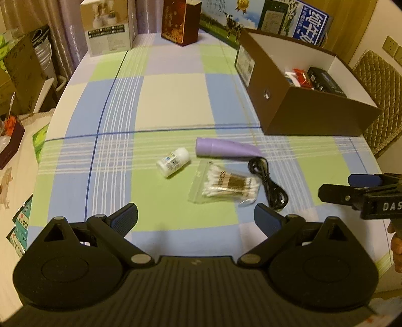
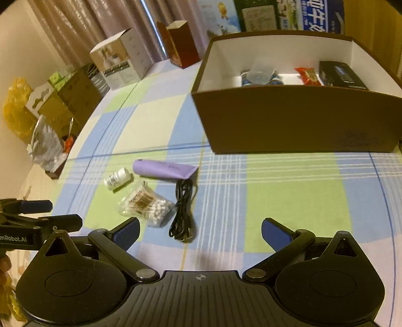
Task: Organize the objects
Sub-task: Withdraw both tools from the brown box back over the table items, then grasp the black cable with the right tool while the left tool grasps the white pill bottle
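On the checked tablecloth lie a purple tube (image 1: 226, 149) (image 2: 163, 169), a small white bottle (image 1: 173, 161) (image 2: 117, 178), a clear bag of cotton swabs (image 1: 226, 185) (image 2: 147, 204) and a coiled black cable (image 1: 267, 185) (image 2: 183, 211). My left gripper (image 1: 197, 218) hovers open just short of the swab bag, holding nothing. My right gripper (image 2: 199, 232) is open and empty, with the cable ahead to its left. A brown box (image 1: 314, 118) (image 2: 289, 120) with a white inside holds a red packet (image 2: 307, 75), a black item (image 2: 341, 74) and a clear lid.
Cartons stand along the far table edge: a white product box (image 1: 109, 27) (image 2: 121, 63), a dark red box (image 1: 181, 21) (image 2: 183, 45) and a blue milk carton (image 1: 310, 22). Boxes and bags crowd the floor on the left. A quilted chair (image 1: 379, 100) stands behind the brown box.
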A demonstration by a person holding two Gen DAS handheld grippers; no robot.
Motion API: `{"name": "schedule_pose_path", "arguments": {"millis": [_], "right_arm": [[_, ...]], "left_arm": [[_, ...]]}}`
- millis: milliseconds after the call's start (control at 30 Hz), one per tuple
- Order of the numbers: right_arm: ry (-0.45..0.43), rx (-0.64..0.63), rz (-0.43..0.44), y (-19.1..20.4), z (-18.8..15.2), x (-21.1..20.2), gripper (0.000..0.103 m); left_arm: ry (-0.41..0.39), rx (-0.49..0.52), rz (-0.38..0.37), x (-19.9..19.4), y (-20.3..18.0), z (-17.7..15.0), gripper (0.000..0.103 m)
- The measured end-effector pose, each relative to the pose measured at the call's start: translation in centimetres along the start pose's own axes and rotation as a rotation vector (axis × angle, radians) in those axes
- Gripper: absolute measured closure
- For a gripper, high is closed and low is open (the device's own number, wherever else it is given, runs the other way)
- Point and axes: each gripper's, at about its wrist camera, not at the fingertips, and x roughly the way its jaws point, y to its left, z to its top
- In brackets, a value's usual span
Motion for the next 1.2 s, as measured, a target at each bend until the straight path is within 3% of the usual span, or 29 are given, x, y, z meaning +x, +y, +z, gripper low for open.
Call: {"name": "schedule_pose_path", "arguments": {"millis": [100, 167, 433, 600, 733, 933, 1200], "right_arm": [[0.000, -0.028, -0.005, 0.7, -0.4, 1.0, 0.006], [0.003, -0.049, -0.003, 1.0, -0.6, 1.7, 0.023], [0.023, -0.087, -0.004, 2.1, -0.8, 5.0, 0.056], [0.042, -0.098, -0.018, 2.4, -0.7, 7.0, 0.065], [0.055, -0.103, -0.005, 2.3, -0.8, 7.7, 0.081], [0.053, -0.077, -0.035, 1.1, -1.5, 6.5, 0.084], [0.029, -0.011, -0.137, -2.4, -2.0, 4.4, 0.083]], "left_arm": [[0.005, 0.000, 0.003, 0.3, 0.5, -0.3, 0.006], [0.007, -0.003, 0.006, 0.5, 0.9, -0.4, 0.006], [0.022, -0.015, 0.013, 1.5, 2.3, -0.8, 0.006], [0.032, -0.019, 0.015, 2.0, 2.9, -0.9, 0.006], [0.031, -0.016, 0.010, 2.4, 3.4, -0.8, 0.006], [0.043, -0.017, 0.008, 3.3, 3.9, -0.6, 0.006], [0.046, 0.001, 0.000, 4.5, 4.0, 0.3, 0.006]]}}
